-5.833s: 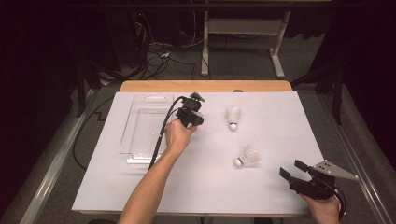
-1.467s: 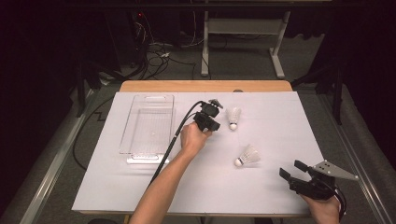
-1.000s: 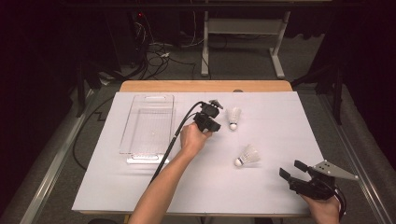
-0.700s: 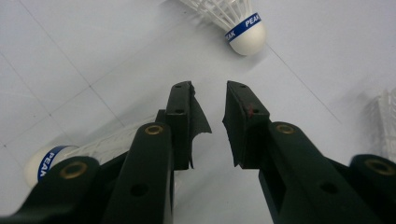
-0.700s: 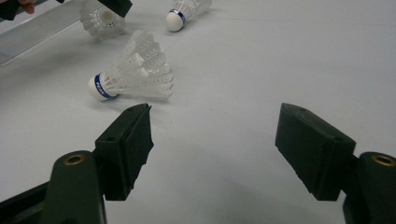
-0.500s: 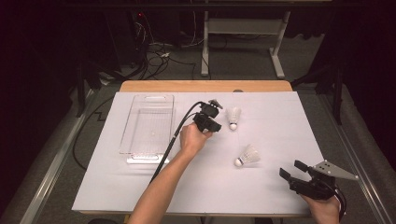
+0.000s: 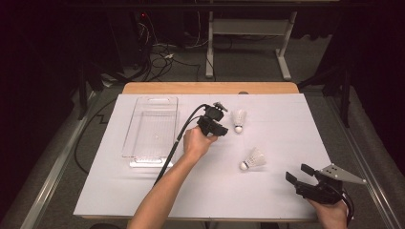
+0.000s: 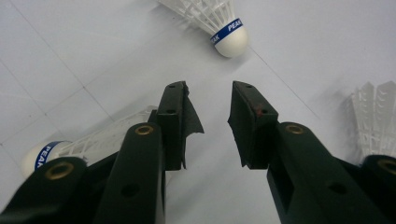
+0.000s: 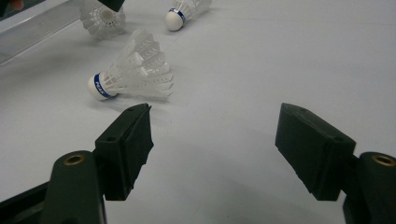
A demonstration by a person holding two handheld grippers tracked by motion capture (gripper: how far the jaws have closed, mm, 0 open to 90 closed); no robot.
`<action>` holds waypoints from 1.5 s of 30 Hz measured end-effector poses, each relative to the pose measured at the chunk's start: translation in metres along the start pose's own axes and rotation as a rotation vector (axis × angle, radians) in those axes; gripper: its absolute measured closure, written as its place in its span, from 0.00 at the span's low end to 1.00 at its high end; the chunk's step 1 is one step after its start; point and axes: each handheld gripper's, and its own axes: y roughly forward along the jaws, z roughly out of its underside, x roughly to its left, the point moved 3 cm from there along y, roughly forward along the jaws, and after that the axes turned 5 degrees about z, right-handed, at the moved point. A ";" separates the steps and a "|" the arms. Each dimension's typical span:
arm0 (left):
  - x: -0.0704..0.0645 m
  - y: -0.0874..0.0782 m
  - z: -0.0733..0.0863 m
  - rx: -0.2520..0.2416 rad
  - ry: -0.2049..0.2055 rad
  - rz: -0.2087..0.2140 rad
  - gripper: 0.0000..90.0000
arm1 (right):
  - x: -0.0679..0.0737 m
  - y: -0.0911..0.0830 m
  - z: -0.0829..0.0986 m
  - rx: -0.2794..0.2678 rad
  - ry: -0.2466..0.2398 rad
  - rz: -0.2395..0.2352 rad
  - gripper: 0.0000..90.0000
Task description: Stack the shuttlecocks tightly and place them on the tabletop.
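Observation:
Three white shuttlecocks with blue bands lie on the white table cover. In the high view one shuttlecock lies just right of my left gripper and another lies mid-table. My left gripper points down, open, with bare cover between its jaws. Around it lie a shuttlecock ahead, one by the left jaw and one at the right edge. My right gripper rests near the front right corner, wide open and empty. The nearest shuttlecock lies ahead and left of it.
A clear plastic tray sits at the left of the cover, empty, and its edge appears in the right gripper view. The left gripper's cable trails over the tray's right side. The wooden table edge runs along the back.
Since 5.8 s ago my left gripper has moved right, from beside the tray to beside the far shuttlecock. Over the last 1.5 s it has barely moved. The right gripper is still.

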 end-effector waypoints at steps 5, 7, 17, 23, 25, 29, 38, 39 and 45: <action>0.000 -0.002 0.006 -0.009 -0.005 0.011 0.71 | 0.000 0.000 0.000 -0.002 0.000 0.000 0.31; 0.000 -0.004 0.008 -0.011 -0.008 0.017 0.70 | 0.000 0.000 0.000 -0.002 -0.002 0.000 0.31; -0.004 -0.011 0.013 -0.014 0.001 0.010 0.61 | 0.001 0.000 0.000 0.004 -0.001 0.003 0.31; -0.006 -0.013 0.018 -0.004 0.001 0.001 0.54 | 0.001 0.001 0.000 0.004 -0.001 0.002 0.31; -0.006 -0.014 0.020 -0.003 0.009 0.002 0.53 | 0.001 0.001 0.000 0.004 -0.002 0.001 0.31; -0.008 -0.016 0.023 0.005 0.008 0.012 0.51 | 0.001 0.001 0.000 0.003 -0.003 0.002 0.31; -0.010 -0.022 0.028 -0.005 0.007 0.009 0.46 | 0.001 0.000 0.000 0.004 -0.003 0.003 0.31; -0.011 -0.022 0.029 -0.003 0.008 0.010 0.46 | 0.001 0.000 0.000 0.004 -0.003 0.003 0.31; -0.013 -0.022 0.032 0.008 0.021 -0.004 0.42 | 0.001 0.000 0.000 0.004 -0.003 0.003 0.31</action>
